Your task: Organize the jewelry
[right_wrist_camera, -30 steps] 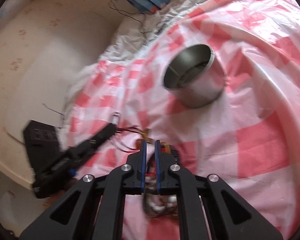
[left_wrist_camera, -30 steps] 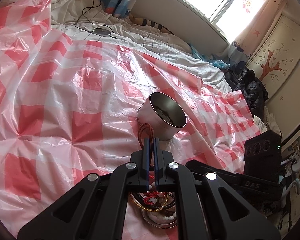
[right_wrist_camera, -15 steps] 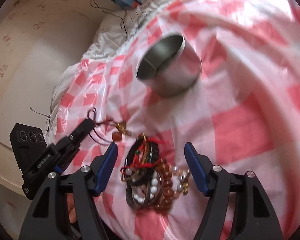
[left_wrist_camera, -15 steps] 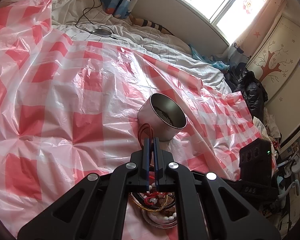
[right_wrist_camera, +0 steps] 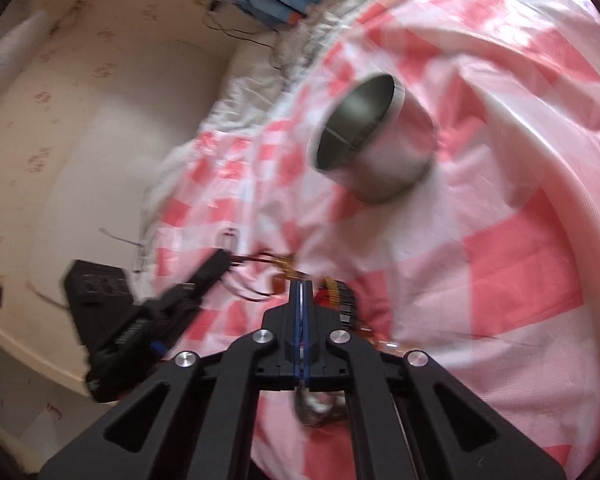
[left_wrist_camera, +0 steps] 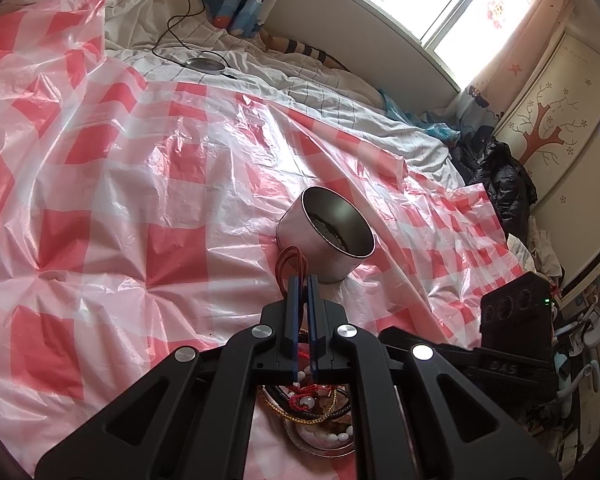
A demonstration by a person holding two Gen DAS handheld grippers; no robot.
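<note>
— What has changed since half a second ago?

— The right gripper (right_wrist_camera: 301,286). Its jaws stood spread wide over the jewelry pile (left_wrist_camera: 312,404); they have just been closing and are now pressed together. Its view is blurred, so I cannot tell whether a strand is caught between them. The left wrist view looks the same as before.

— And the left gripper (left_wrist_camera: 301,280)?

— Its jaws are all but together, pinching a red cord (left_wrist_camera: 290,262). The cord's loops stick out past the tips toward 12 o'clock.

— Where is the rest of the jewelry?

— In the left view, at 6 o'clock under the jaws: white beads, a gold chain, dark bands and a red string, heaped in a shallow metal dish (left_wrist_camera: 320,446). In the right view, dark and gold pieces lie just beside the tips at 3 o'clock.

— The container?

— A round metal tin (left_wrist_camera: 324,240) stands open on the checked plastic sheet (left_wrist_camera: 140,200), at 1 o'clock just beyond the left tips. Something dark lies inside it. The sheet covers a bed (left_wrist_camera: 320,92).

— How do the two tools sit?

— From the right view, the left one is at 9 o'clock, its red cord trailing toward the right tips.
</note>
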